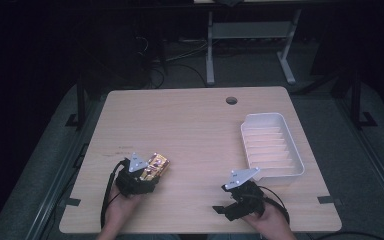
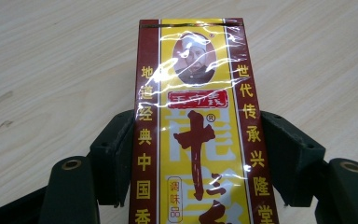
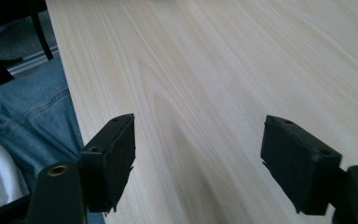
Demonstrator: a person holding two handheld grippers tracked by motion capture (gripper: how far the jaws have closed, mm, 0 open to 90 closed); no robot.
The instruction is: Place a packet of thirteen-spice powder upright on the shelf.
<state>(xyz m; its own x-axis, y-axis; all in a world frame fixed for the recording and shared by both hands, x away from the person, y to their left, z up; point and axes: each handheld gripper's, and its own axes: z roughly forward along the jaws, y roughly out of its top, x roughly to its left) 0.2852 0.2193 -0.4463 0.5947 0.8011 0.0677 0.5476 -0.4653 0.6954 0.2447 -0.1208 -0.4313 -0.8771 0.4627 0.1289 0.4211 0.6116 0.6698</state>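
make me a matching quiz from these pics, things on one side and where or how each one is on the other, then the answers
Things
1. red and yellow cellophane-wrapped packet
2. white ribbed plastic tray
3. left gripper
4. right gripper

States
A. open above bare wood
B. empty, at the table's right side
C. shut on the packet
D. lying between two black jaws

Pairs: 1-D, 2-B, 3-C, 4-A

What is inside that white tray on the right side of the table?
Nothing that I can see: the white tray shows a bare ribbed floor. Its near wall hides a thin strip of that floor. The right claw sits open in front of it.
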